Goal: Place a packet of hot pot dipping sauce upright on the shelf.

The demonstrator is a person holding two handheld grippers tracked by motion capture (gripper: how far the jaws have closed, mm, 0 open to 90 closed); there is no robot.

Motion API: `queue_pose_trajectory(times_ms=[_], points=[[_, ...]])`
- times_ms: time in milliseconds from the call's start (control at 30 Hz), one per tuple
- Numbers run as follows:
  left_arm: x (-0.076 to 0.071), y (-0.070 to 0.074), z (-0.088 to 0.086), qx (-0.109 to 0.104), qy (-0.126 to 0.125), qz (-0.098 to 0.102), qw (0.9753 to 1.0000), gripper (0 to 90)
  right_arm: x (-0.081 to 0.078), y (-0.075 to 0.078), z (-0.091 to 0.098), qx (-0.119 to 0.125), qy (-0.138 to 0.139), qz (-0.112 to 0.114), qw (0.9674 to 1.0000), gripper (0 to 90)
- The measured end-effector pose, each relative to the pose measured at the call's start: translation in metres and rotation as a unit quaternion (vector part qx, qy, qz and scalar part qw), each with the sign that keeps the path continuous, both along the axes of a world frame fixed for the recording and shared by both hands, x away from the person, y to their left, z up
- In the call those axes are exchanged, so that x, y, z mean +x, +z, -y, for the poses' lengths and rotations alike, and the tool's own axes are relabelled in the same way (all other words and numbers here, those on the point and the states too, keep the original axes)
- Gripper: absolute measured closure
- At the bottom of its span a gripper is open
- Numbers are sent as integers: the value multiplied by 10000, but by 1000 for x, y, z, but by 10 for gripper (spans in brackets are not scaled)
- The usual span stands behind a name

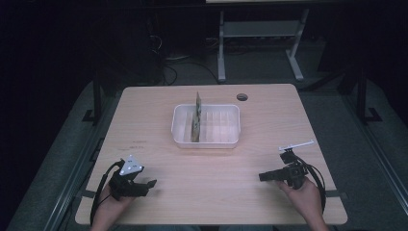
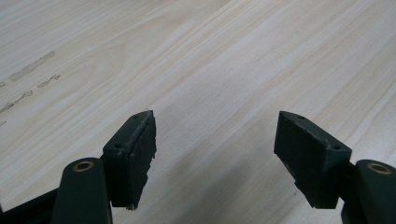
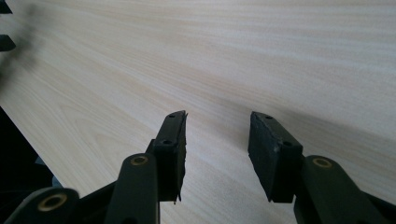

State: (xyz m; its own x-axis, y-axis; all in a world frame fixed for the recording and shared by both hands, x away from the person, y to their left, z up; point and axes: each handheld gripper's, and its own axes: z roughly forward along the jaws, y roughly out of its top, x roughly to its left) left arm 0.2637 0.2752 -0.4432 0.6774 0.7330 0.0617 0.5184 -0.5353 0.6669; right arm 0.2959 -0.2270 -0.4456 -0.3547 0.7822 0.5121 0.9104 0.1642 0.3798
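Sponge point(image 1: 196, 120) upright in white tray point(image 1: 231, 140), long axis running away from person, left claw point(image 1: 153, 184) and right claw point(image 1: 262, 177) both released, empty.

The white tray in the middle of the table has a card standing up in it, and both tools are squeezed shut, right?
Not quite. The white tray does sit mid-table with a card standing up in it, but both tools are open. The left gripper view shows the left tool with its jaws wide apart over bare wood, and the right gripper view shows the right tool gapped too.

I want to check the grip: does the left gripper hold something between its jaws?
No, the left gripper has its jaws wide apart, with bare table between them.
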Motion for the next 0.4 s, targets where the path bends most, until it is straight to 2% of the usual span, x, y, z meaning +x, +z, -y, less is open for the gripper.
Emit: queue_pose_trajectory(times_ms=[133, 400], points=[[0, 0, 0, -11, 10, 0, 10000, 290, -5, -2, -1, 20, 27, 45, 10000, 548], [0, 0, 0, 4, -3, -2, 10000, 290, -18, -9, -2, -22, 4, 270, 9996, 527]])
